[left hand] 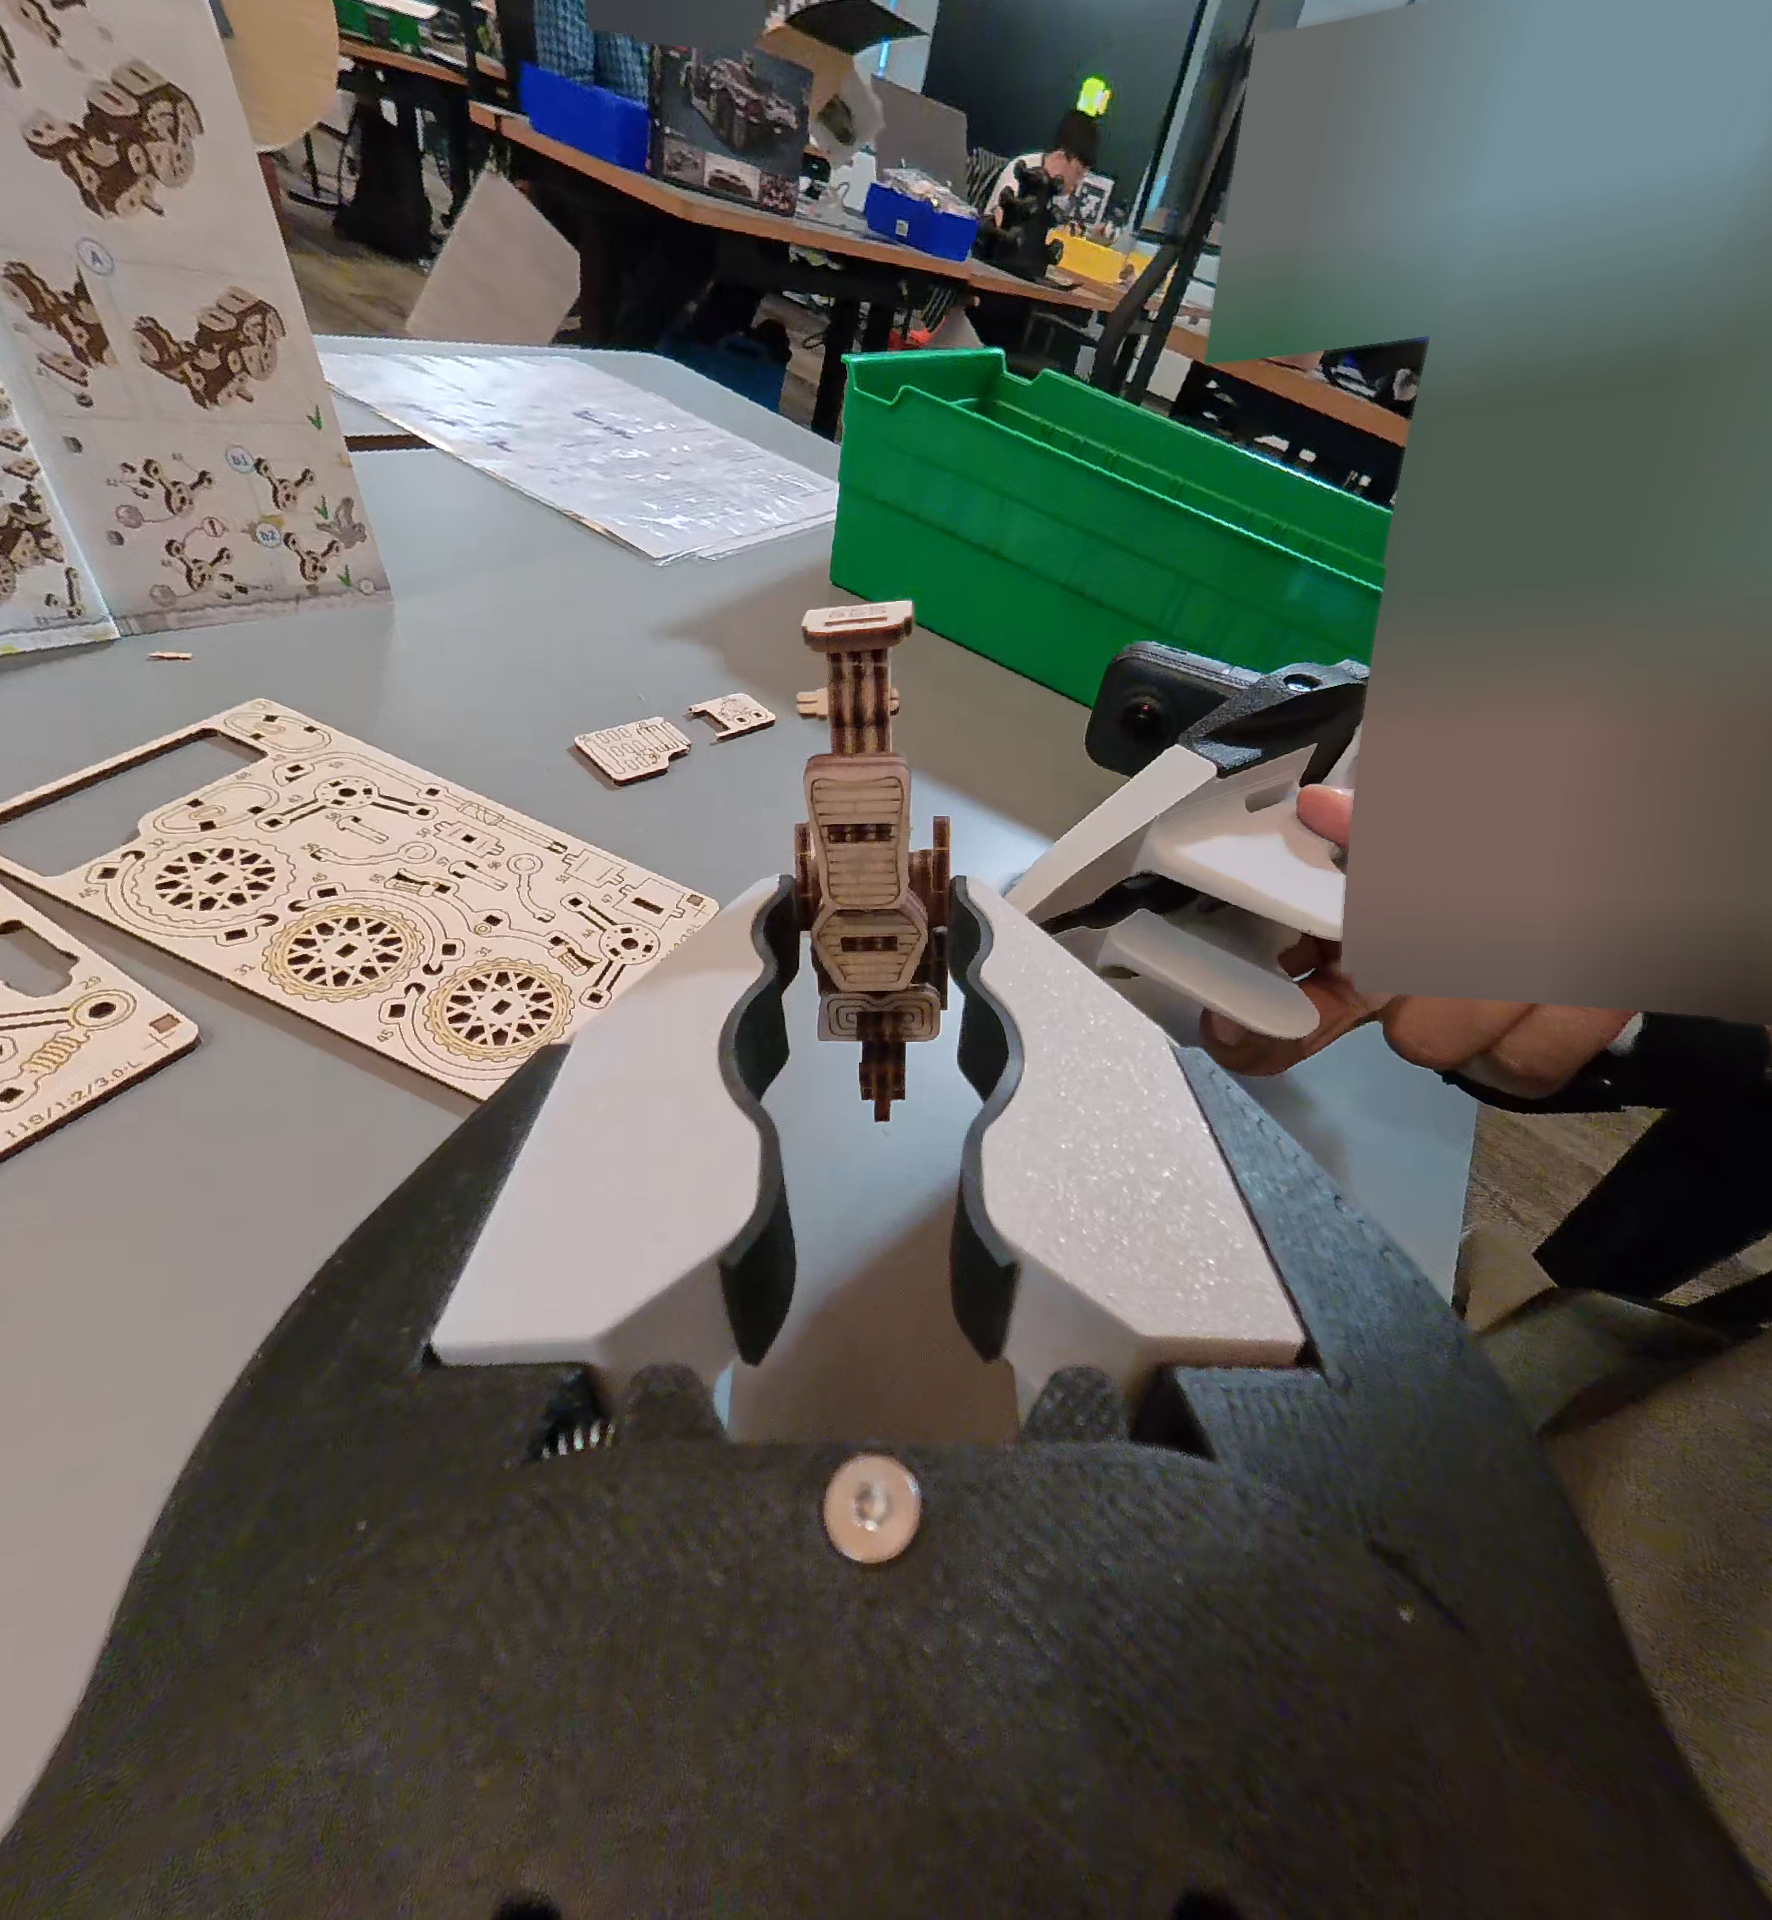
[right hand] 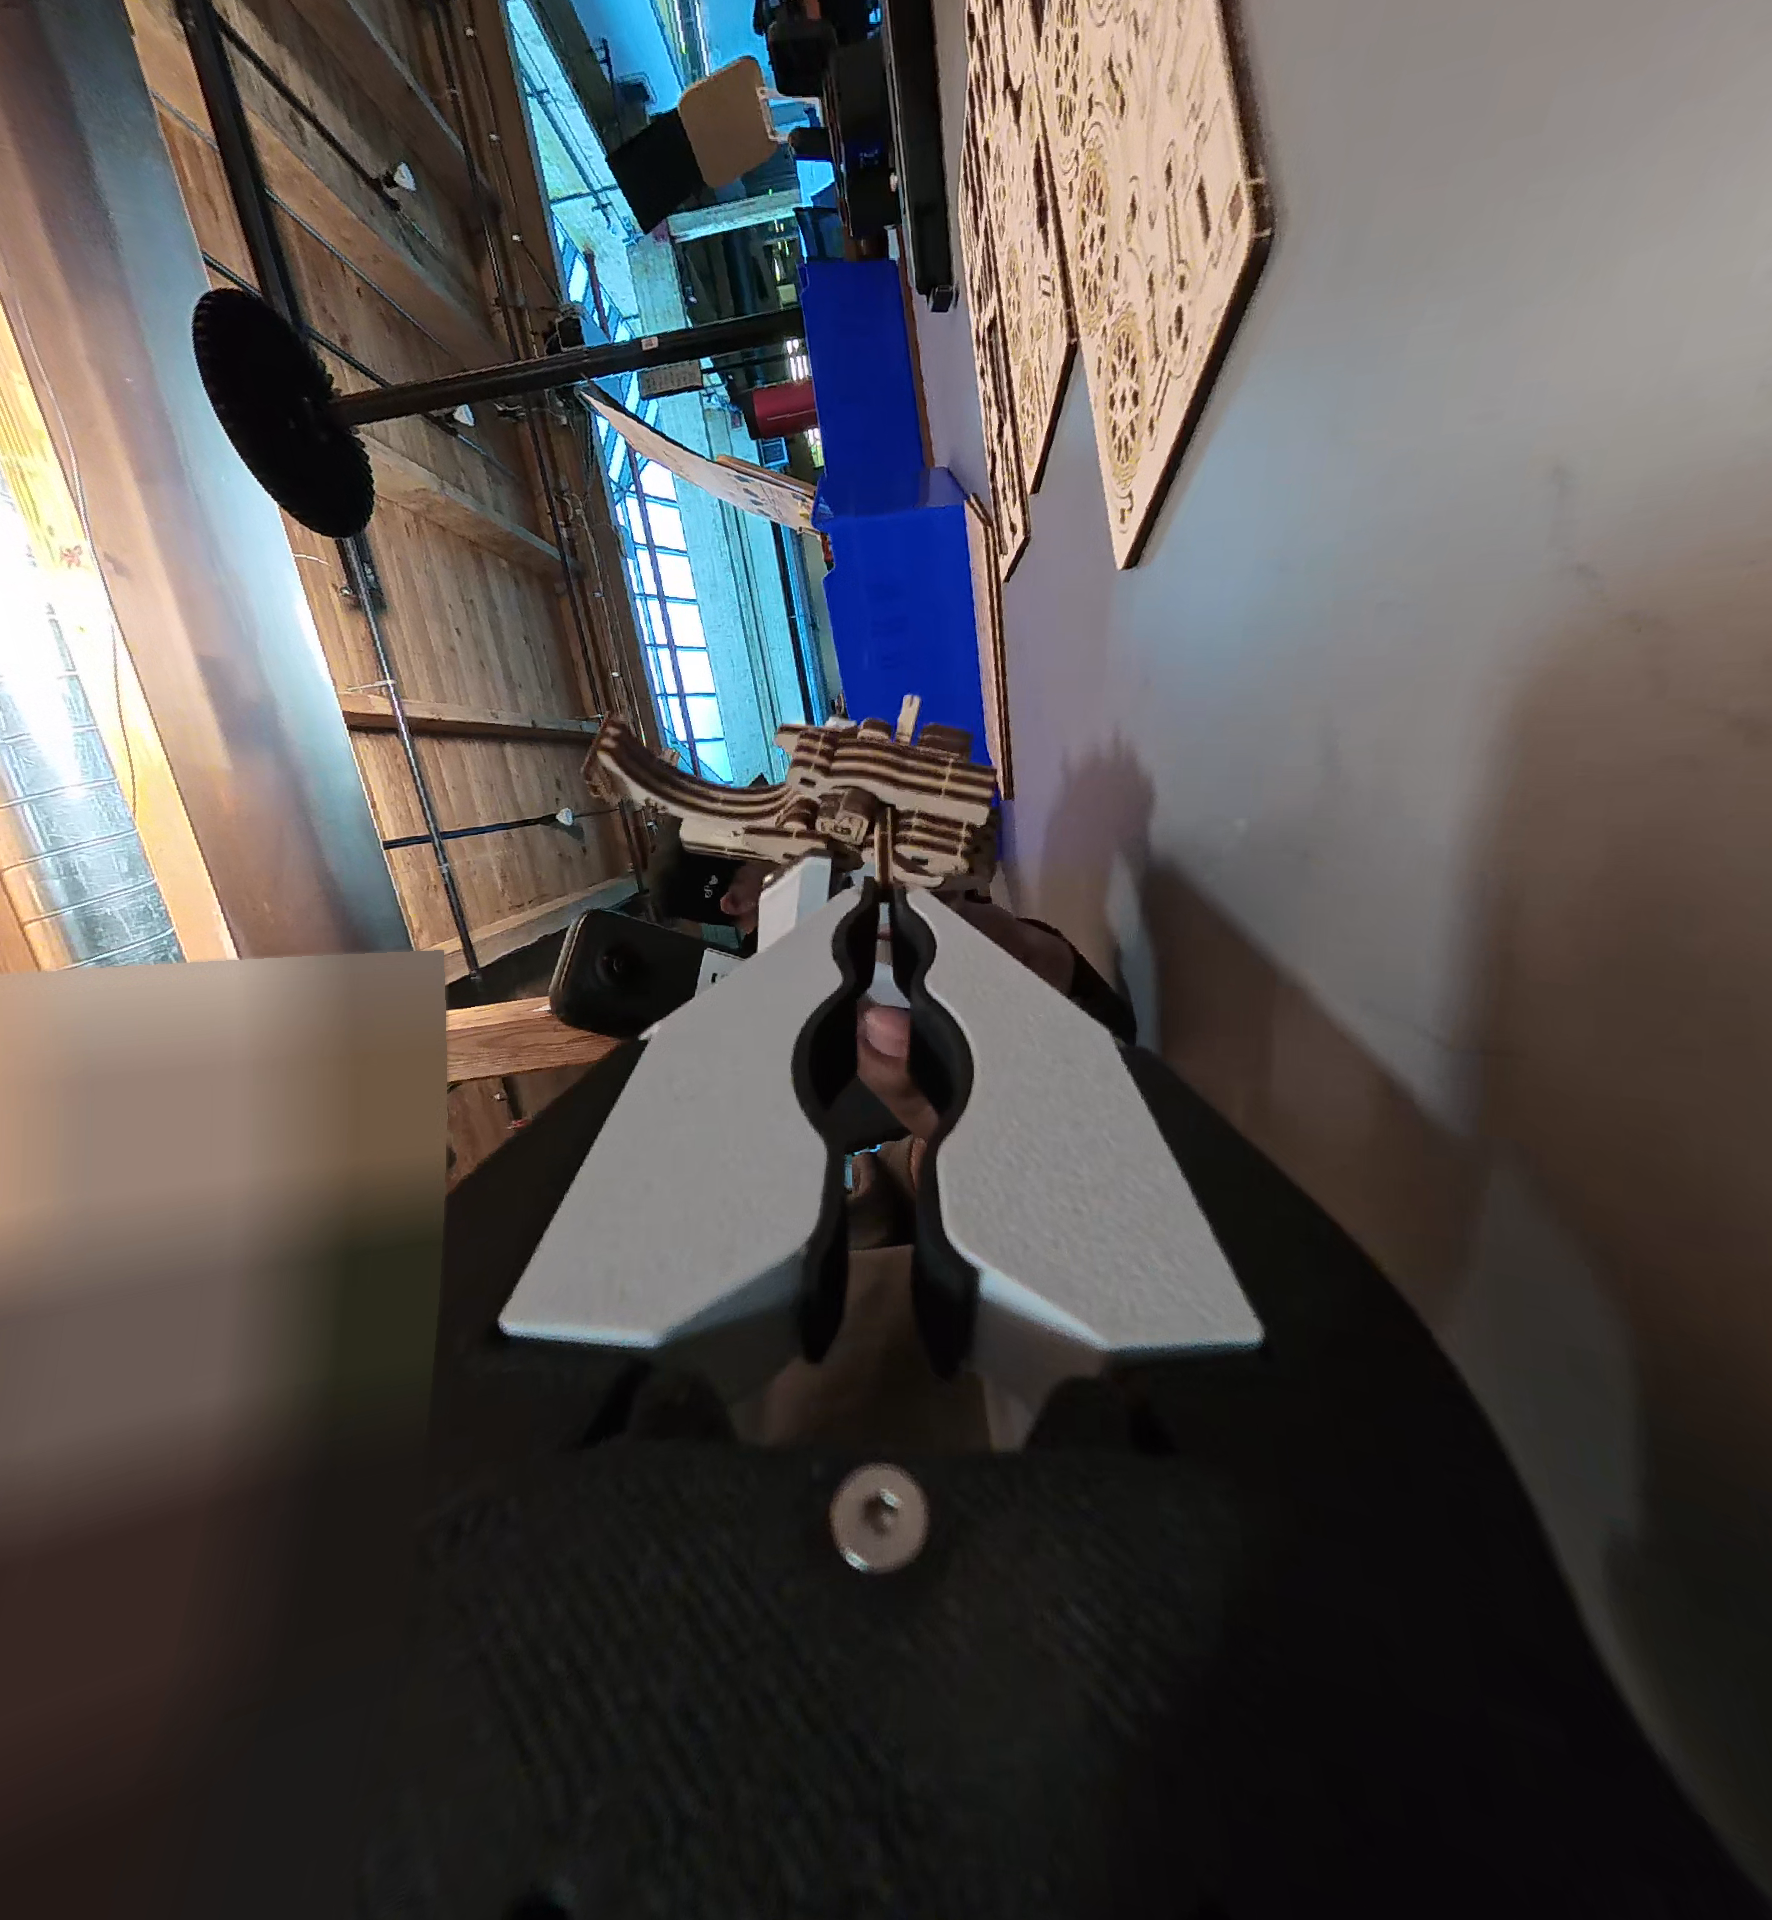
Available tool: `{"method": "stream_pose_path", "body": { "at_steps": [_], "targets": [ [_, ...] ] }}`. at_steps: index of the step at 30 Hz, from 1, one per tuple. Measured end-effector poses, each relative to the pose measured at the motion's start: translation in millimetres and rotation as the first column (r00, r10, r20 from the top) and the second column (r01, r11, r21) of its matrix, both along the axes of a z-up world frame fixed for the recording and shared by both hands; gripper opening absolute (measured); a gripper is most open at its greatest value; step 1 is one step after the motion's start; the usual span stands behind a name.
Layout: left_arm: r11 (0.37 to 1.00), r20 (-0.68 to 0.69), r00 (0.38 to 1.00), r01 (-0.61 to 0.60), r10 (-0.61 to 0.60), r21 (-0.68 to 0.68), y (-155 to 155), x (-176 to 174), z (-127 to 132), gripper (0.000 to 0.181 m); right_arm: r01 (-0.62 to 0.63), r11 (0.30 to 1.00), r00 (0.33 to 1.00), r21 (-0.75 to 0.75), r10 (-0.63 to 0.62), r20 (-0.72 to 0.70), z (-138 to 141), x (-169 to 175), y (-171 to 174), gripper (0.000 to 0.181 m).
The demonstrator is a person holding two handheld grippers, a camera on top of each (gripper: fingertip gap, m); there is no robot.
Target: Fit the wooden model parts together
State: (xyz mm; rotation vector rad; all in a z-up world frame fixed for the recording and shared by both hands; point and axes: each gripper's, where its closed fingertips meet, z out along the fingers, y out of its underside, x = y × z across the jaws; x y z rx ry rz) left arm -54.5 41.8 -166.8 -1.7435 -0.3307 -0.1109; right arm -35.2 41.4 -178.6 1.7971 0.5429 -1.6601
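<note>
My left gripper (left hand: 871, 904) is shut on the wooden model (left hand: 866, 883), a part-built stack of laser-cut plywood pieces. It holds the model upright above the grey table (left hand: 238, 1299), gripping its middle. The model's top cap (left hand: 856, 623) stands clear above the fingers. My right gripper (right hand: 877, 891) comes in from the right and also shows in the left wrist view (left hand: 1100, 842). Its jaws are closed on a thin small wooden part (right hand: 877, 847) at the side of the model (right hand: 861, 800). The joint itself is hidden behind the fingertips.
Two plywood part sheets (left hand: 342, 883) (left hand: 30, 1039) lie on the table at the left. Loose small parts (left hand: 633, 748) (left hand: 731, 715) lie behind the model. An instruction sheet (left hand: 134, 312) stands at the back left. A green bin (left hand: 1069, 520) sits at the back right, with papers (left hand: 591, 447) beside it. My left and right fingertips are right by each other.
</note>
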Motion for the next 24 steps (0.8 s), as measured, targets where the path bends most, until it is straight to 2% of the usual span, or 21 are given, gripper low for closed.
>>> {"method": "stream_pose_path", "body": {
  "at_steps": [9,16,24],
  "targets": [
    [0.999,-0.105,0.994,0.037,-0.036,0.01,-0.5,4.3,5.6,0.026,-0.015,0.999,1.0,-0.046,0.015,0.009,2.3,2.0,-1.2,0.0],
    [0.998,-0.253,0.965,0.068,-0.064,0.006,-1.5,9.6,9.5,0.026,-0.042,0.997,0.999,-0.061,0.043,0.01,1.1,4.5,-3.4,0.0],
    [0.997,-0.212,0.974,0.083,-0.078,0.012,-4.4,8.3,9.1,0.026,-0.042,0.999,0.999,-0.014,0.041,-0.01,-0.8,3.1,-3.9,0.0]
  ]
}}
